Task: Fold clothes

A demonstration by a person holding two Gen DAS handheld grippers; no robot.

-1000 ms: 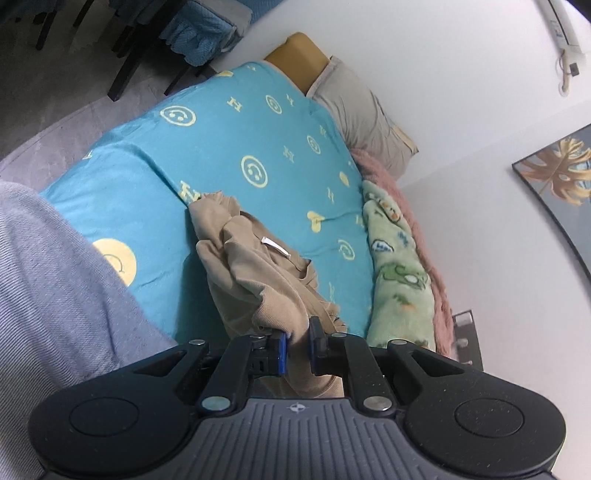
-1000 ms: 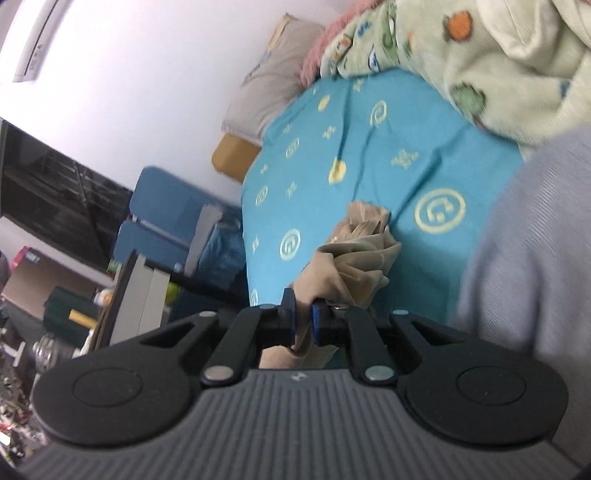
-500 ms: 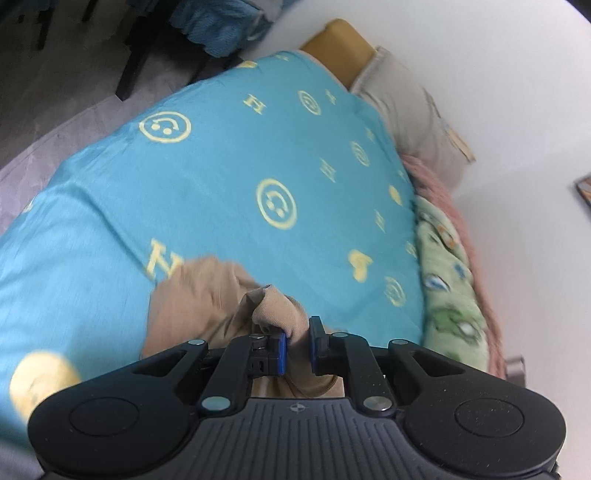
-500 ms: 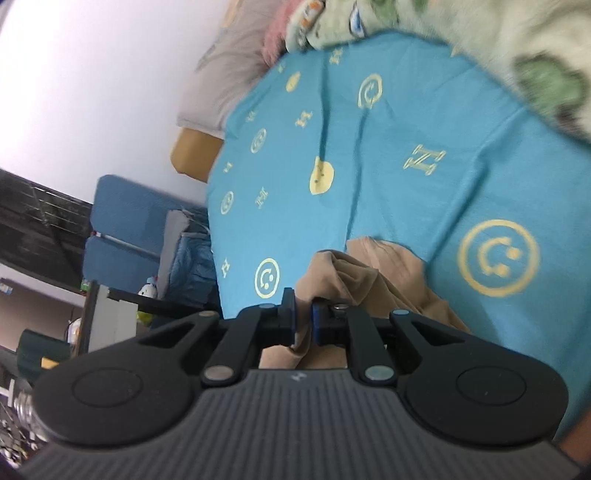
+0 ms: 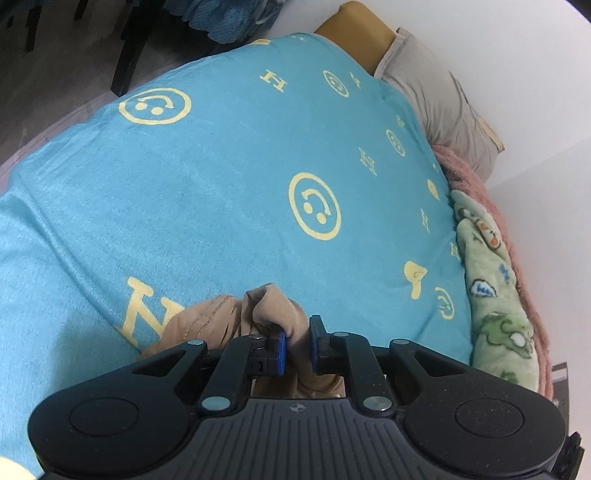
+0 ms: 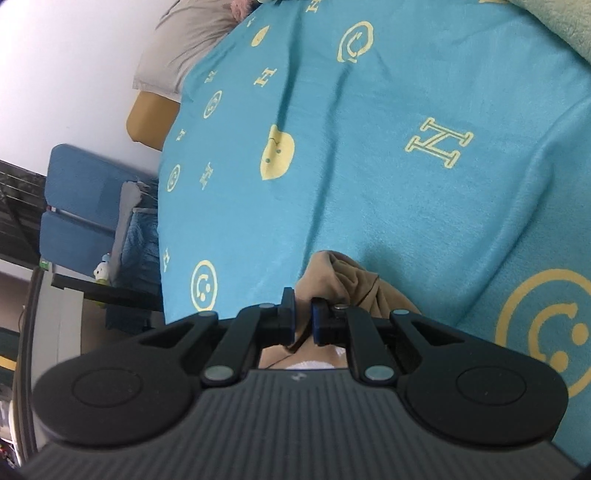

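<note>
a: left claw (image 5: 296, 345). state?

b: blue pads nearly together, a bunched fold of the tan garment (image 5: 275, 310) pinched between them. cloth bulges up just past the fingertips; a stitched seam shows on the part to the left.

a: where does the garment sit?

b: low on the bed, on the turquoise bedspread (image 5: 221, 184) with yellow smiley faces and h marks. most of it is hidden under the claw body, so its overall shape cannot be told.

a: right claw (image 6: 303, 317)?

b: same story. pads close, a narrow gap filled with tan garment (image 6: 343, 284). folds rise just beyond the right finger. a pale patch shows under the claw, cannot tell what it is.

a: is the cloth lifted or lying?

b: bunched against the bedspread (image 6: 369, 184) in both views; whether it is clear of the surface, cannot tell.

a: surroundings, left view.

b: grey pillow (image 5: 439, 110) at the far end of the bed, a mustard cushion (image 5: 354, 33) beside it. green cartoon-print blanket (image 5: 491, 295) along the wall side, pink fleece (image 5: 476, 177) at its outer edge. dark chair legs (image 5: 125, 55) on the floor beyond the bed.

a: right view?

b: blue chair (image 6: 81, 206) beside the bed, a small white toy (image 6: 100, 272) on a dark shelf below it. grey pillow (image 6: 184, 40) at top.
</note>
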